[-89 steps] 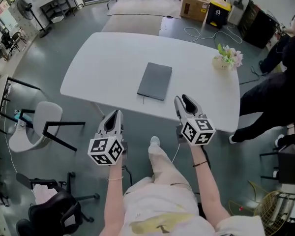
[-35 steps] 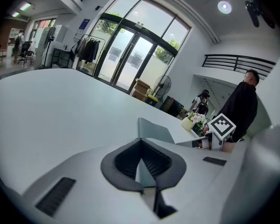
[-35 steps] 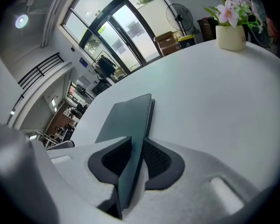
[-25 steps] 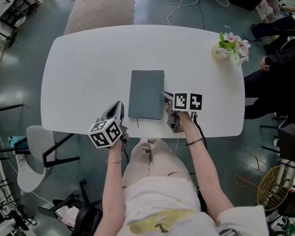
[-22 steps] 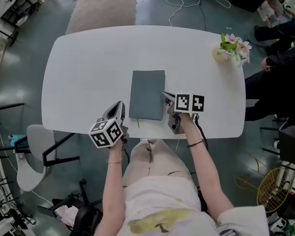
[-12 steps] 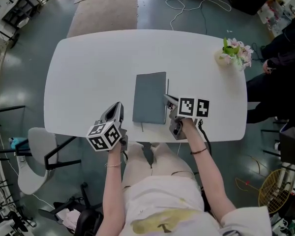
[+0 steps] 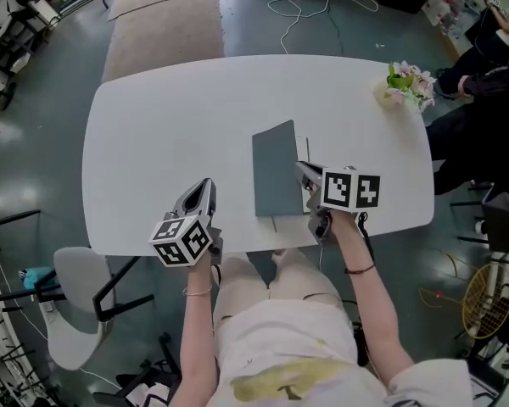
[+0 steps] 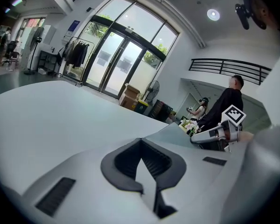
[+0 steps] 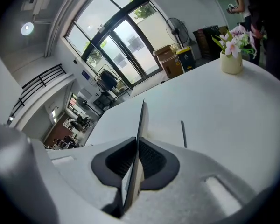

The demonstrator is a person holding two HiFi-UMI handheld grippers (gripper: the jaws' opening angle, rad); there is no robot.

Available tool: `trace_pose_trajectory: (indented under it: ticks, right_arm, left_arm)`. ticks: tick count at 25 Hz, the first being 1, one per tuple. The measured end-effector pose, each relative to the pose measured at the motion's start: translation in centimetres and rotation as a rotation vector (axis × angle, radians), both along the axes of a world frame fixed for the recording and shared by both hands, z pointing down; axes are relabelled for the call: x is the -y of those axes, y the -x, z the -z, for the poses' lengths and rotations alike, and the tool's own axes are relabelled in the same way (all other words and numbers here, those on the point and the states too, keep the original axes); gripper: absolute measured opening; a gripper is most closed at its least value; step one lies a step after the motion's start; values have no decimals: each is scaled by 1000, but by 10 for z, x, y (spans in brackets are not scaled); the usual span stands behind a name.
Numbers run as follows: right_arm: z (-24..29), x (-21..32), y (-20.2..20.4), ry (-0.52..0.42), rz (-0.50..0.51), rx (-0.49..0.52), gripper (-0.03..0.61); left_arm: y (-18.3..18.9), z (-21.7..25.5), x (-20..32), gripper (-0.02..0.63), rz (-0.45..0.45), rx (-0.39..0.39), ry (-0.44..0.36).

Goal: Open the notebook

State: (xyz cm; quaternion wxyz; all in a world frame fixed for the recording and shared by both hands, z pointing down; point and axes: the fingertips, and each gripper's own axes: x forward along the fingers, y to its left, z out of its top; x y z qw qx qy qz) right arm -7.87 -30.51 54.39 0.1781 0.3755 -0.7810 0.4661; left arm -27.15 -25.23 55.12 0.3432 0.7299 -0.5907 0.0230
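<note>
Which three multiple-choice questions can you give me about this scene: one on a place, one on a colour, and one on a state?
1. Where on the table does the vase of flowers stand?
A) near left corner
B) middle
C) far right corner

2. Which colour is the notebook?
A) red
B) grey
C) yellow

3. In what state are the right tongs?
A) open and empty
B) shut on the notebook's cover
C) shut and empty

Answers:
1. C, as the head view shows the vase at the far right corner, away from the person.
2. B, as the cover is plain dark grey against the white table.
3. B, as the right gripper view shows the thin cover pinched between the two jaws and lifted off the pages.
</note>
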Motion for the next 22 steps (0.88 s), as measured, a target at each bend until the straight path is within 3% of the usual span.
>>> trace_pose_trajectory:
  ticks: [11, 22]
  right_arm:
    - [35, -11, 71, -138, -51, -156, 26]
    - [23, -20, 155, -228, 39, -311, 26]
  left_arm:
    - [76, 12, -18, 0, -100, -32, -14]
    - [115, 14, -38, -1, -139, -22, -18]
